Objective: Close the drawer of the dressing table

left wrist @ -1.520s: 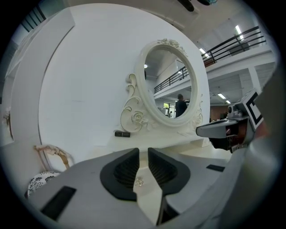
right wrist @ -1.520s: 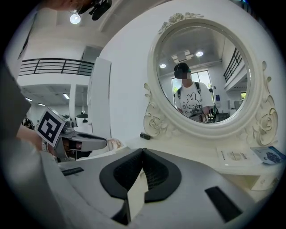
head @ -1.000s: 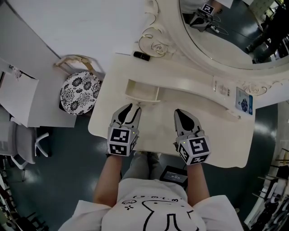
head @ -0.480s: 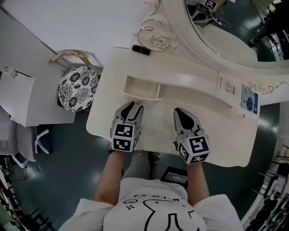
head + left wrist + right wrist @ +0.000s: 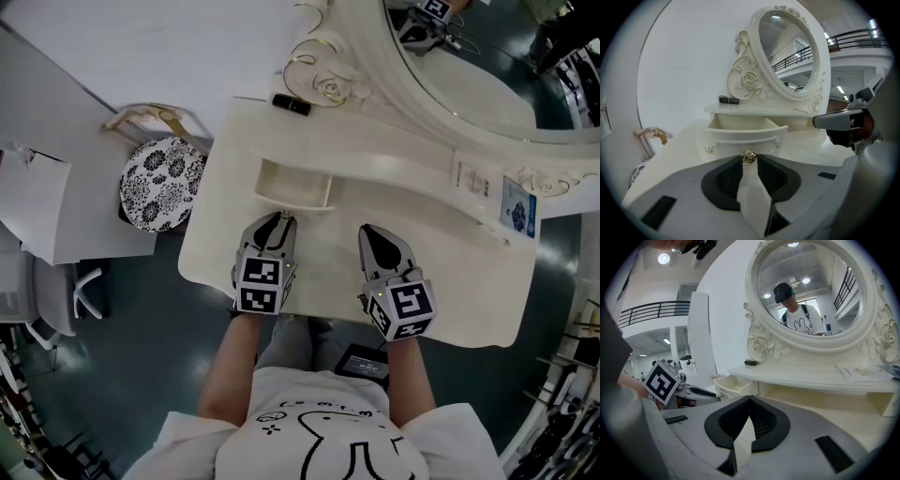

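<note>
The white dressing table (image 5: 450,281) has one small drawer (image 5: 292,195) pulled out at its left, empty inside. In the left gripper view the drawer front (image 5: 740,136) faces me with a gold knob (image 5: 749,154) at its middle. My left gripper (image 5: 750,158) is at the drawer front (image 5: 278,220). Its jaws are closing, with the knob between the tips and both pads touching it. My right gripper (image 5: 367,230) hovers over the tabletop right of the drawer, shut and empty (image 5: 749,398). The drawer (image 5: 733,386) lies to its left.
A round mirror (image 5: 469,66) in a carved frame stands at the back. A black tube (image 5: 292,104) lies on the shelf at the left, leaflets (image 5: 478,178) at the right. A patterned stool (image 5: 161,183) stands left of the table.
The left gripper's jaws, spread wide a second ago, have narrowed onto the knob at the drawer front. Both grippers sank a little. The drawer stays pulled out.
</note>
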The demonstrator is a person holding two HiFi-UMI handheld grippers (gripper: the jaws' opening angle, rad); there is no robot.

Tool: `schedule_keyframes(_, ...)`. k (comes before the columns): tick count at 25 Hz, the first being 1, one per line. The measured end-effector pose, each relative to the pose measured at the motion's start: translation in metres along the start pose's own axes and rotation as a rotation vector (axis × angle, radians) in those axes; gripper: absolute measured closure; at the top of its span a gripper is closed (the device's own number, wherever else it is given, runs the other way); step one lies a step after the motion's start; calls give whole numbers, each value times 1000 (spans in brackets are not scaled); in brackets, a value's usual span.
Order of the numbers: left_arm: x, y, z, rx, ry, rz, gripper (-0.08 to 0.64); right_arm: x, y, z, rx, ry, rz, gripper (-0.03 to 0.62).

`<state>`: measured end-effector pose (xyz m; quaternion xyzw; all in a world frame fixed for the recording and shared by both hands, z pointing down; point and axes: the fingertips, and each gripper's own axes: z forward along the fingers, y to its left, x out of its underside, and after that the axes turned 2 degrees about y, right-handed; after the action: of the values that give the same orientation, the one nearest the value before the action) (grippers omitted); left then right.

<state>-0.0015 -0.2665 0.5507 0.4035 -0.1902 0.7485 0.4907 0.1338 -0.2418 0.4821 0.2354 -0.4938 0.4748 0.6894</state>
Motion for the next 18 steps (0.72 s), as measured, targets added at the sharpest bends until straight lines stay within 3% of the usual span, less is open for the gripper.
schedule_keyframes(18,-5,-5,-4,14,25,7,447,-16,1,-13,9,-16,-35,581)
